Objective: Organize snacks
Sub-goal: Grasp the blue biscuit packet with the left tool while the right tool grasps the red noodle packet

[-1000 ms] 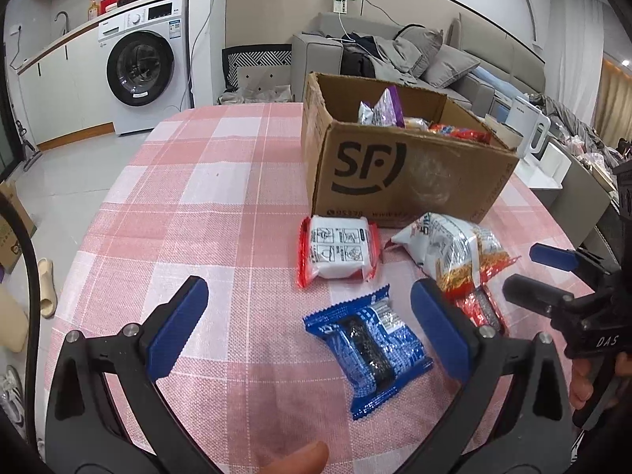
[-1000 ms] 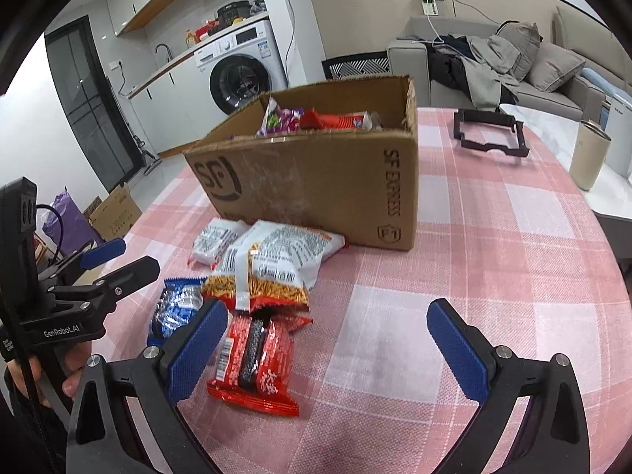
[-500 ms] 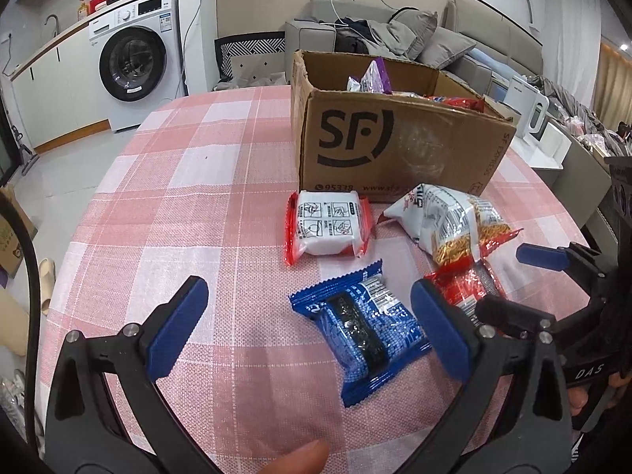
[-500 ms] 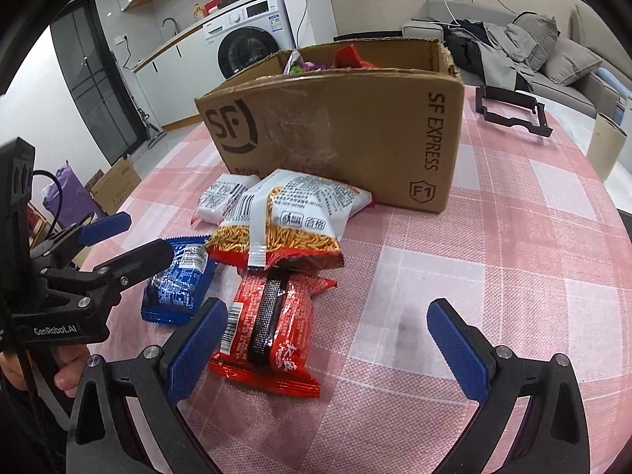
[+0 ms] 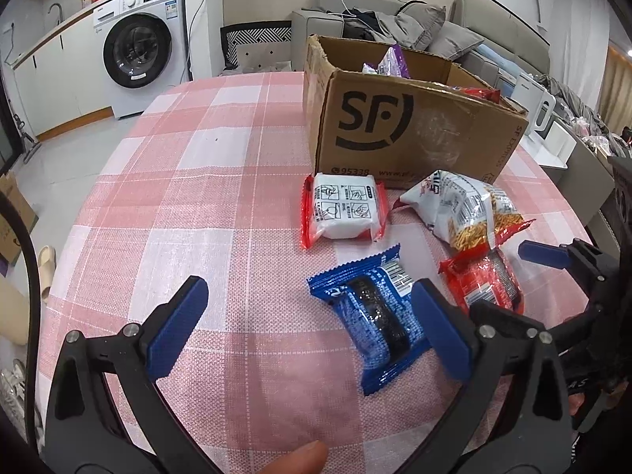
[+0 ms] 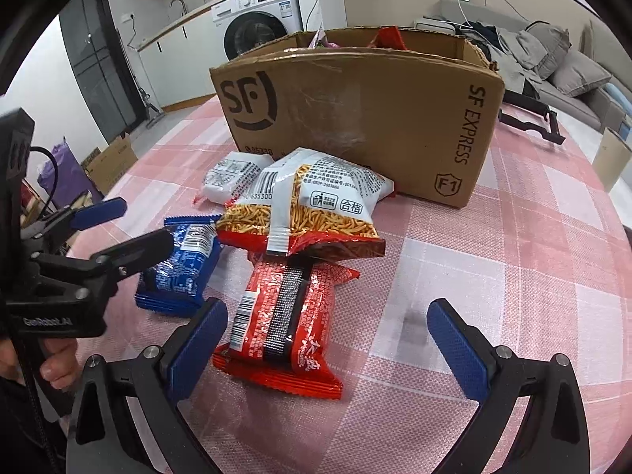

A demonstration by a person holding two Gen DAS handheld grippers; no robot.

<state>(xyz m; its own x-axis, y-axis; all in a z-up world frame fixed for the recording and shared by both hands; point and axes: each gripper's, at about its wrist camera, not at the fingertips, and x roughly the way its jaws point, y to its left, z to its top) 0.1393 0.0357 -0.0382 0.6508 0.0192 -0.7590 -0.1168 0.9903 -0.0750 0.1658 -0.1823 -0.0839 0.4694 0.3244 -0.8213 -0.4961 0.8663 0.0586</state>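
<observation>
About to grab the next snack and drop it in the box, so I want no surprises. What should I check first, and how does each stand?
1. Left gripper open: ok.
2. Right gripper open: ok.
3. Red packet between the right fingers: ok, nearer the left one.
4. Blue packet centred in left gripper: not ok, it sits by the right finger.
5. Noodle bag clear of the red packet: not ok, it overlaps its far end.
6. Room in the cardboard box: cannot tell.

1. Bare checked bench left of the snacks, wide open for a tool.
2. SF cardboard box walls off the far side, noodle snack bag right against it.
3. Blue packet and red packet nearly touch.
</observation>
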